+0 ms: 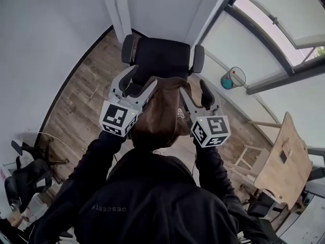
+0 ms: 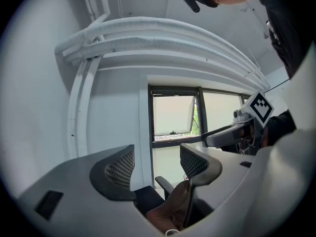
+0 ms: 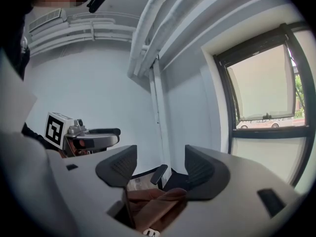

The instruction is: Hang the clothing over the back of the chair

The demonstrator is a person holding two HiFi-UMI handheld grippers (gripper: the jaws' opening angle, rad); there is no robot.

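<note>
- Your left gripper (image 1: pixel 143 76) had its fingers apart, with nothing clamped between them. The brown clothing (image 1: pixel 160 111) lay draped over its inner finger (image 2: pixel 200 164) and sagged low near the base of the gap (image 2: pixel 173 206).
- Your right gripper (image 1: pixel 192 88) also had its fingers spread and pinched nothing. The same clothing (image 3: pixel 158 201) lay bunched low between them and against the inner finger (image 3: pixel 116 169).
- The garment hung between the two grippers in front of your chest. It was clear of the chair (image 1: pixel 162 60) and had not been laid over any part of it.
- The black chair stood just beyond the grippers, close to the white wall, with an armrest (image 1: pixel 128 49) on one side and another armrest (image 1: pixel 198 59) on the other.
- Between each pair of fingers you could see the chair's seat (image 2: pixel 148 196) and one armrest (image 3: pixel 159 173) past the cloth.
- Each gripper showed in the other's view, level with it: the right one (image 2: pixel 237 132) and the left one (image 3: pixel 84 137).
- A round teal object (image 1: pixel 233 78) sat by the window (image 1: pixel 274 19), to the right of the chair and apart from it.
- A wooden bench (image 1: pixel 282 156) stood well off to your right, with nothing of the task on it.
- A second dark chair (image 1: pixel 25 177) stood well off to your left on the wooden floor (image 1: pixel 86 90).
</note>
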